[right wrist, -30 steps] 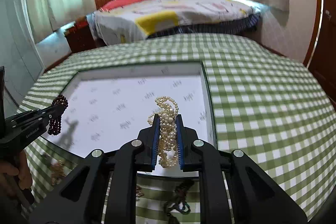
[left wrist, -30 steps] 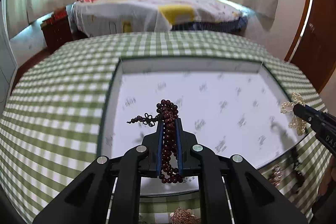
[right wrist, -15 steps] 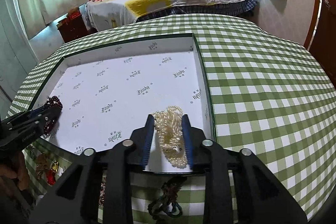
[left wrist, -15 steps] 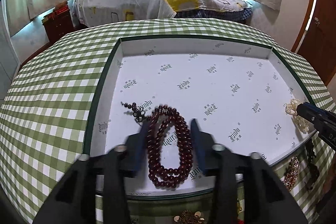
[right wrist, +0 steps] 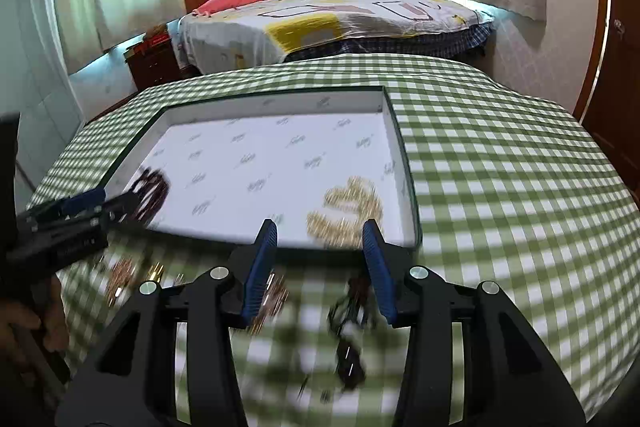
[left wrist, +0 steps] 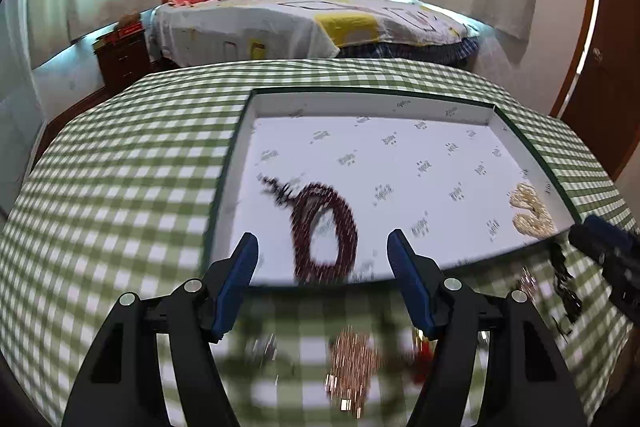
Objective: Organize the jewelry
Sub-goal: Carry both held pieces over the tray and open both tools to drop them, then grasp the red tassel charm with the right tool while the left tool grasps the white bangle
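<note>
Both grippers' fingers (left wrist: 245,254) just spread, empty; could snag the dark beads (left wrist: 325,231) or pearls (right wrist: 347,211) retreating low.

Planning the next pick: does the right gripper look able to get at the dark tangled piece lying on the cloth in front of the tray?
Probably yes. The right gripper is open and empty, and the dark tangled piece lies uncovered on the checked cloth just below its fingers.

Both wrist views look obliquely down, close, sharing the tray (left wrist: 532,147).
</note>
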Action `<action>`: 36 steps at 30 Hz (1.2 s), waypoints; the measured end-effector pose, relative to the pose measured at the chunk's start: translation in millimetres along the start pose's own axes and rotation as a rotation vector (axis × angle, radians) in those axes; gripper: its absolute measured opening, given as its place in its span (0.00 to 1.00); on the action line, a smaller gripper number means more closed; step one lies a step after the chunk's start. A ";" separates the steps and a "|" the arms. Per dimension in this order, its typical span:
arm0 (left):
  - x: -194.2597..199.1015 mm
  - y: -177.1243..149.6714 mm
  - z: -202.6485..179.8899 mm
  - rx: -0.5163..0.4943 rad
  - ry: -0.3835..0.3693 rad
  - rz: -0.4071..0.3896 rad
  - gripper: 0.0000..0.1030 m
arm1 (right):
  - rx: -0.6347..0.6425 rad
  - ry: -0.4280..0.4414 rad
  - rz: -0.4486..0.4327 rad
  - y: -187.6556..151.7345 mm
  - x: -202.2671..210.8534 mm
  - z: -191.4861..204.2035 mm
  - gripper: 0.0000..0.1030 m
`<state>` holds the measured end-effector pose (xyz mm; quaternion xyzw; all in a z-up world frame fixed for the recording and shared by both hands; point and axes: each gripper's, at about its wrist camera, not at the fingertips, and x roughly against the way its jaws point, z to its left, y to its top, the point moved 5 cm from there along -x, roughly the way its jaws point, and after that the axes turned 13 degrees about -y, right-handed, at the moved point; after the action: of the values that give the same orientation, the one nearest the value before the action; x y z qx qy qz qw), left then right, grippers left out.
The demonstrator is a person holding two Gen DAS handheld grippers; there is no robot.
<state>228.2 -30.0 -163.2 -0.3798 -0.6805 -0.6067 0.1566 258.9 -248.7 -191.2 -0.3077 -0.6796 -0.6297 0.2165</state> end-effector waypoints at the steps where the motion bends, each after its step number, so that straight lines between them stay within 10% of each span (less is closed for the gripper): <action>1: 8.3 -4.3 -0.5 0.004 0.006 -0.010 0.63 | 0.008 0.000 -0.004 -5.5 6.4 1.8 0.42; 23: 76.5 -75.7 -4.6 0.003 0.077 -0.015 0.64 | 0.093 0.100 0.086 -88.1 42.6 43.6 0.41; 29: 76.2 -79.5 -5.1 0.002 0.076 -0.009 0.64 | 0.130 0.094 0.105 -94.2 38.3 49.9 0.14; 36: 72.0 -82.7 -21.5 -0.035 0.036 0.002 0.71 | 0.111 0.093 0.090 -92.3 46.4 39.8 0.10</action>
<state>116.7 -24.8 -168.5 -0.3722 -0.6664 -0.6252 0.1630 165.6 -204.2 -230.7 -0.2962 -0.6880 -0.5944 0.2926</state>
